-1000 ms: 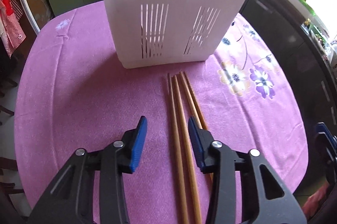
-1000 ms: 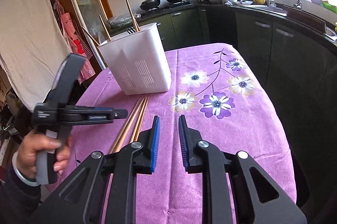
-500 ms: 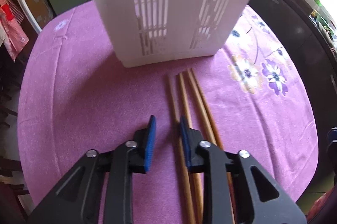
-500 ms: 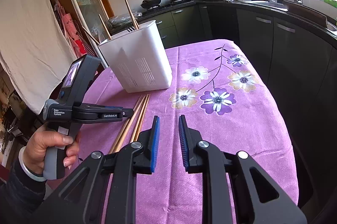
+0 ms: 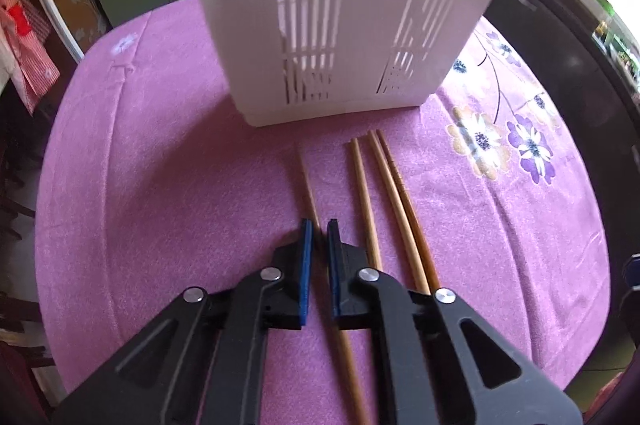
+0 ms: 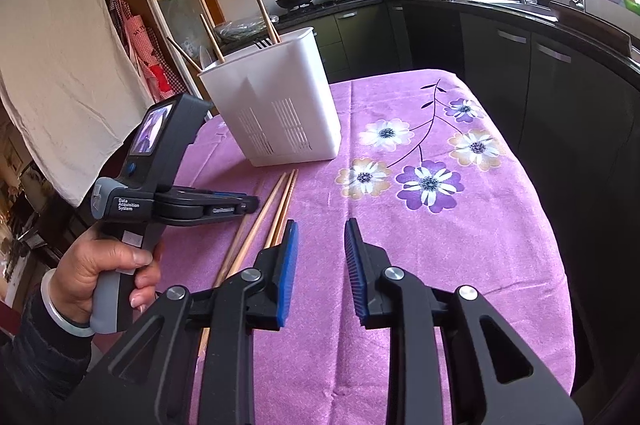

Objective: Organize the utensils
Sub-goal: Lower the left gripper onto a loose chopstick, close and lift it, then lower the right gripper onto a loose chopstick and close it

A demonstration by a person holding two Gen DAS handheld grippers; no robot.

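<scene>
Now gripping one chopstick
Left claw (image 5: 317,229) is pinching the leftmost chopstick (image 5: 307,181) near the white holder (image 5: 344,25); right claw (image 6: 320,229) is opening, holding nothing.

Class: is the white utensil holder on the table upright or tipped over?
Upright: the white utensil holder stands base-down on the purple tablecloth, open rim upward.

Holder (image 5: 344,25) at upper centre of the left wrist view, on the tablecloth (image 5: 160,185). Just below it, four chopsticks (image 5: 362,185) side by side, the leftmost (image 5: 308,189) set apart, running down between the left gripper (image 5: 317,237) fingers. More chopsticks (image 6: 264,13) inside the holder.
</scene>
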